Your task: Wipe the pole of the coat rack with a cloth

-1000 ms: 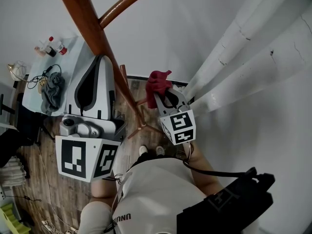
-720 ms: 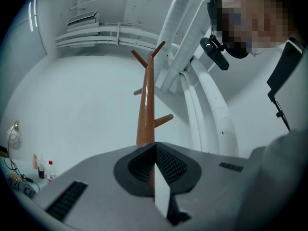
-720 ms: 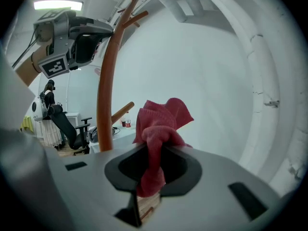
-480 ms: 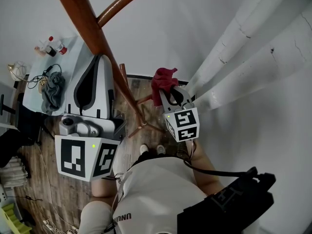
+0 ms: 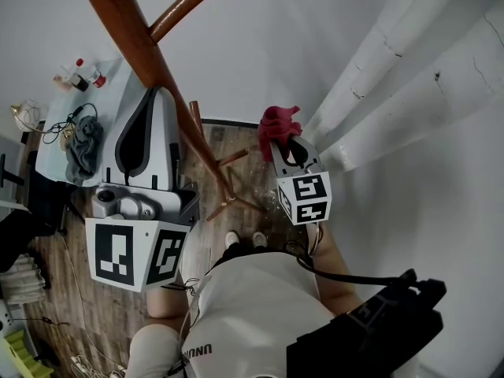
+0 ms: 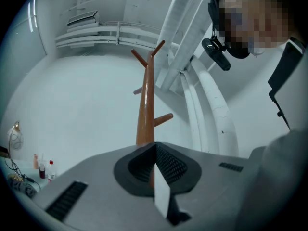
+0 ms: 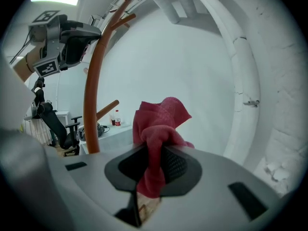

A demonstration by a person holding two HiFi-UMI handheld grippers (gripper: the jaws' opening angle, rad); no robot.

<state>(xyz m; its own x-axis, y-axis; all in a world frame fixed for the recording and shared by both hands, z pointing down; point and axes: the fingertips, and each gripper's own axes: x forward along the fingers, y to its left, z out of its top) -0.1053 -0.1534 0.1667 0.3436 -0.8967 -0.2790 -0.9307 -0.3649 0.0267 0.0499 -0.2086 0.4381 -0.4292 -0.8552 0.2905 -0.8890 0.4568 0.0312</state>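
Right gripper [image 7: 155, 159] is clamped on the red cloth [image 7: 161, 119] — a pinched waist of it runs down between the jaws, and the rest blooms loose above the tips. It hangs well apart from the pole [image 7: 90, 95], off to the pole's right in the head view and low near the white pipes [image 5: 394, 69], so there is no wiping contact yet. Left gripper [image 6: 154, 163], jaws drawn together with nothing between them, sits right by the pole higher up; whether its tips touch the wood I cannot tell. Here are the risks as I read them. Only a narrow fold is gripped, so a firm drag along the wood could tug the cloth out. The loose bunch could catch on the lower peg [image 7: 108, 108] that juts toward this side. The rack stands on slim spread feet [image 5: 227, 201], so a sideways push with the cloth may rock or tip it unless the left gripper braces it. The pipes crowd the right gripper's side — little room there to swing round the back of the pole. Further out, an upper peg [image 5: 187, 3] angles off overhead. A pale table [image 5: 114, 93] by the wall carries small bottles [image 5: 79, 73] and a grey bundle with a cable [image 5: 83, 144], and a dark office chair [image 7: 54, 125] stands beyond, none of them in the path.
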